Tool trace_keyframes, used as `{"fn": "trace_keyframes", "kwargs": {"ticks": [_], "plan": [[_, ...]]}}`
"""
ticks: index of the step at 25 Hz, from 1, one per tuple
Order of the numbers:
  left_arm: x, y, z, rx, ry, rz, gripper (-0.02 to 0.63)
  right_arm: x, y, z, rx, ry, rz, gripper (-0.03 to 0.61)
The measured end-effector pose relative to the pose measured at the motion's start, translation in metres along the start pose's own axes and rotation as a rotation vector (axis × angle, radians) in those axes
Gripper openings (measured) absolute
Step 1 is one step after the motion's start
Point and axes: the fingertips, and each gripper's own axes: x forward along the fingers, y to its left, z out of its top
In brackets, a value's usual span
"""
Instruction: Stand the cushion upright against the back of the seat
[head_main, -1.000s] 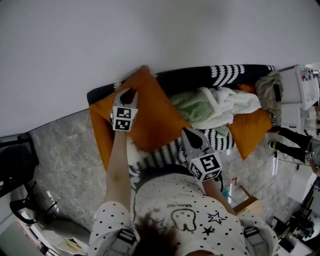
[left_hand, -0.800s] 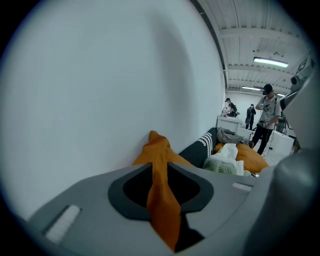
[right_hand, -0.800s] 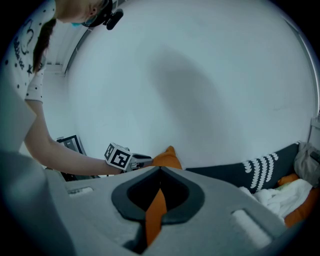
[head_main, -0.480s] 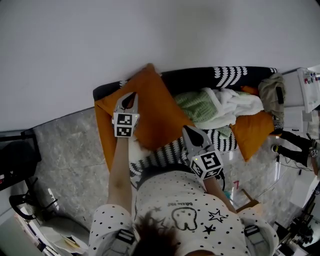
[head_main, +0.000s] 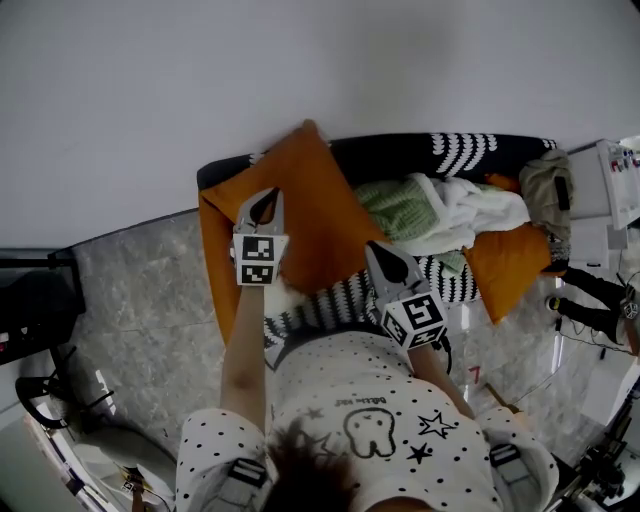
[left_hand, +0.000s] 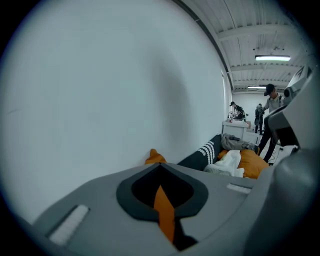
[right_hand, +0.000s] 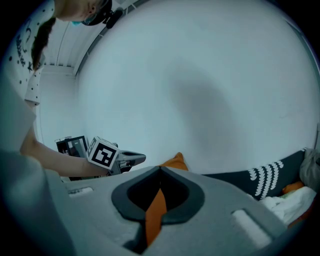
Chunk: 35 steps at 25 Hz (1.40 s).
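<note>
1. The orange cushion (head_main: 312, 215) is lying at the left end of the sofa (head_main: 400, 155). It is tipping up, and one corner is poking past the sofa's back toward the wall (head_main: 300, 60).
2. The left tongs (head_main: 262, 205) are biting the cushion's left side. Their jaws have just been closing, and now they are pinching tight on a thin fold of orange cloth.
3. The right tongs (head_main: 385, 262) are also squeezing tight on a strip of orange cloth, at the cushion's near right corner.
4. The cushion is stretching away from both tongs, from the front of the seat up to the back. The back is sitting straight ahead of both tips. The left tongs are nearer the back, and the right tongs are nearer the person.
5. I am guessing the next move is calling for a lift and a push forward with both tongs together.
6. The head view is showing the whole cushion and where each of the tongs is holding. It is not showing the jaws well.
7. The two gripper views are showing the orange cloth caught in the jaws, but only the cushion's top corner.
8. The right gripper view is also showing the left tongs just beside that corner.
9. The left gripper view is showing a pile of blankets (left_hand: 230, 162) farther along the sofa.
</note>
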Motion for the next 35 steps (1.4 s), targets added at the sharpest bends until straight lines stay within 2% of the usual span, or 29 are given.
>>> {"fn": "trace_keyframes", "kwargs": {"ticks": [20, 27, 35], "plan": [[-0.105, -0.033, 0.073, -0.007, -0.230, 0.028, 0.000, -0.020, 0.036, -0.002, -0.043, -0.031, 0.066, -0.002], [-0.138, -0.052, 0.077, -0.051, -0.262, 0.034, 0.000, -0.023, 0.042, -0.002, -0.053, -0.033, 0.084, -0.002], [-0.155, -0.081, 0.063, -0.127, -0.240, -0.008, 0.002, -0.022, 0.053, 0.003, -0.070, -0.049, 0.117, -0.002]]}}
